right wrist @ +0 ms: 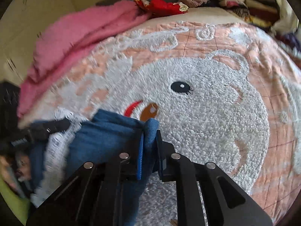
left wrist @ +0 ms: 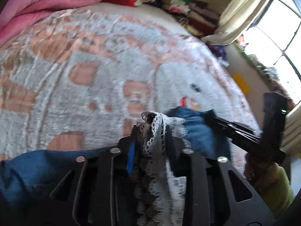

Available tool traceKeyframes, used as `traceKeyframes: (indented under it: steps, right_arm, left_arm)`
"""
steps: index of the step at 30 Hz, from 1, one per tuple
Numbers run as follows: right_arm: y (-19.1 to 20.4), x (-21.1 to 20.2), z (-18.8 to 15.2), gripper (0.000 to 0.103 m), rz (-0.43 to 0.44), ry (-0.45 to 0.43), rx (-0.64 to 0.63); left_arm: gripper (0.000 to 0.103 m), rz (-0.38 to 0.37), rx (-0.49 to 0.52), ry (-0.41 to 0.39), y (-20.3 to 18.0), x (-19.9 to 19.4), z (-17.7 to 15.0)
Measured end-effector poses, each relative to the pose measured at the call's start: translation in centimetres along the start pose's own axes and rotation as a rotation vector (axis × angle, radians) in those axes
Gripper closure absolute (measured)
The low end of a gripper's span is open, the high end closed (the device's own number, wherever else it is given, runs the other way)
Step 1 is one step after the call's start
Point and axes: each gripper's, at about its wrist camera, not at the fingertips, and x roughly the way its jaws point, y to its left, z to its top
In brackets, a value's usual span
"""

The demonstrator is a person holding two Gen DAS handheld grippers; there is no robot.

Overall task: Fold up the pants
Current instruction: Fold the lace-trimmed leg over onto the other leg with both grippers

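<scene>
The pants (left wrist: pixel 199 133) are blue denim with white lace trim (left wrist: pixel 154 131), bunched low over the bed. In the left wrist view my left gripper (left wrist: pixel 151 130) is shut on a gathered fold of the lace edge, with blue cloth hanging to its left. The right gripper (left wrist: pixel 213 114) reaches in from the right and meets the blue cloth. In the right wrist view my right gripper (right wrist: pixel 150 137) is shut on a folded edge of the pants (right wrist: pixel 105 133). The left gripper (right wrist: pixel 64 123) shows at the left against the lace. Most of the pants hang below both views.
A plush pink and white bedspread (right wrist: pixel 207 113) with a bear face covers the bed. A pink blanket (right wrist: pixel 79 43) lies along the far side. Piled clothes (left wrist: pixel 190 13) sit at the far corner near a curtain (left wrist: pixel 240 17) and window. A yellow-green sleeve (left wrist: pixel 278 188) is close by.
</scene>
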Motion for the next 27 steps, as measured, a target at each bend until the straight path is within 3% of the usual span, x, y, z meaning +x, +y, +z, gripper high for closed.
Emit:
traceKeyframes:
  steps: [4, 8, 11, 17, 27]
  right_arm:
    - [0.3, -1.1, 0.0, 0.063, -0.058, -0.04, -0.03]
    - [0.7, -3.9, -0.9, 0.049, -0.068, -0.083, -0.052]
    - [1.0, -6.6, -1.9, 0.037, -0.066, -0.119, -0.06]
    - [1.3, -10.6, -4.5, 0.025, -0.044, -0.152, -0.054]
    - [4.7, -12.7, -9.0, 0.025, -0.034, -0.119, -0.18]
  left_arm:
    - [0.068, -0.016, -0.038, 0.006, 1.2, -0.6, -0.3]
    - [0.068, -0.008, -0.025, -0.033, 0.9, -2.1, -0.3]
    - [0.061, 0.015, -0.017, -0.081, 0.7, -3.9, -0.4]
    - [0.052, 0.046, -0.034, -0.117, 0.8, -7.3, -2.4]
    - [0.046, 0.025, -0.05, -0.034, 0.1, -10.4, -7.8]
